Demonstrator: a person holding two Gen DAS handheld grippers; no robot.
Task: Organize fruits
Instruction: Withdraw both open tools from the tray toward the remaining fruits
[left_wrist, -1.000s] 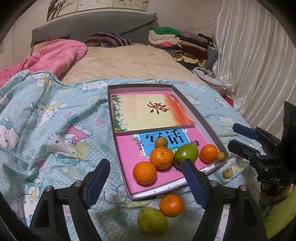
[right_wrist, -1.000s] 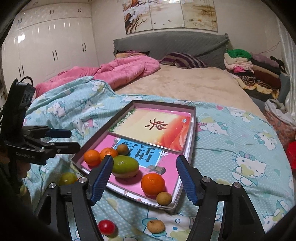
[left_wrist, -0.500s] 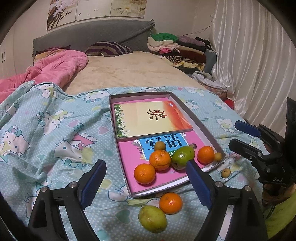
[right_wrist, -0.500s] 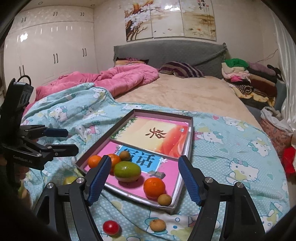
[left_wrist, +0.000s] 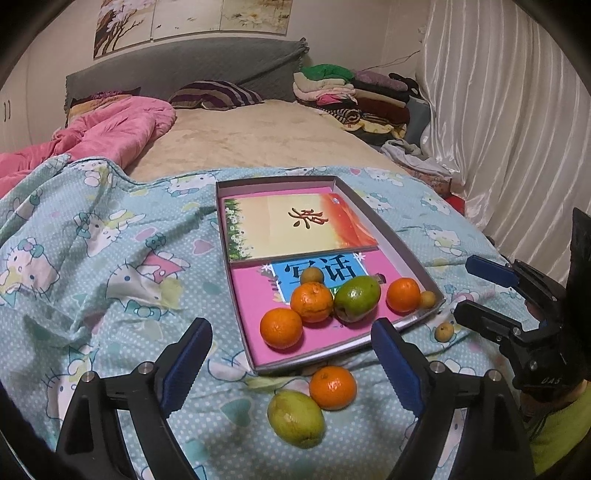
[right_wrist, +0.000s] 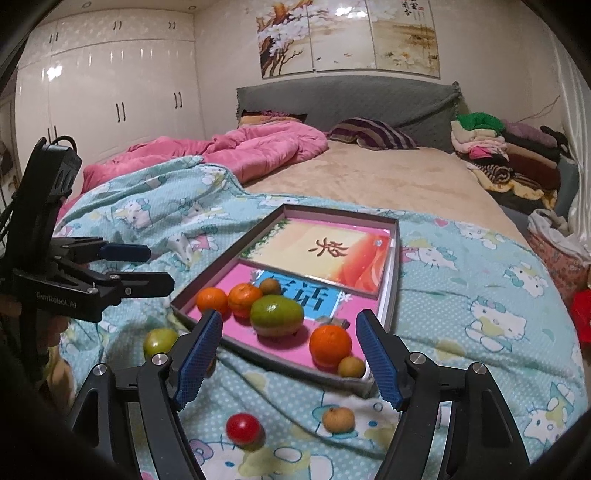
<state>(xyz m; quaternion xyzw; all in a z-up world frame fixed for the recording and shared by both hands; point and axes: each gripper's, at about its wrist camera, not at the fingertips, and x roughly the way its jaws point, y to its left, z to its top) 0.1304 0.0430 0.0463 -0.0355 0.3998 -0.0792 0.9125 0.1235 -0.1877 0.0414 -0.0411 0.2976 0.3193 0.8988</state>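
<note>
A shallow grey box tray (left_wrist: 397, 240) (right_wrist: 392, 295) with a pink printed floor lies on the bed. In it sit three oranges (left_wrist: 311, 301), a green mango (left_wrist: 357, 298) (right_wrist: 277, 316) and two small brown fruits (left_wrist: 427, 299). Outside it on the blanket lie an orange (left_wrist: 332, 387), a yellow-green pear (left_wrist: 295, 419) (right_wrist: 160, 342), a small brown fruit (left_wrist: 444, 331) (right_wrist: 338, 419) and a small red fruit (right_wrist: 242, 429). My left gripper (left_wrist: 291, 363) is open and empty, above the loose orange and pear. My right gripper (right_wrist: 290, 358) is open and empty, over the tray's near edge.
The blue cartoon-print blanket (left_wrist: 110, 258) covers the near bed. A pink quilt (right_wrist: 258, 147) lies at the back left. Folded clothes (left_wrist: 351, 92) are stacked at the back right, next to white curtains (left_wrist: 498, 129). White wardrobes (right_wrist: 110, 92) stand at the left.
Both grippers have drawn back and risen a little, so the tray and fruit look smaller and farther. No fruit has moved. Both grippers stay open.
</note>
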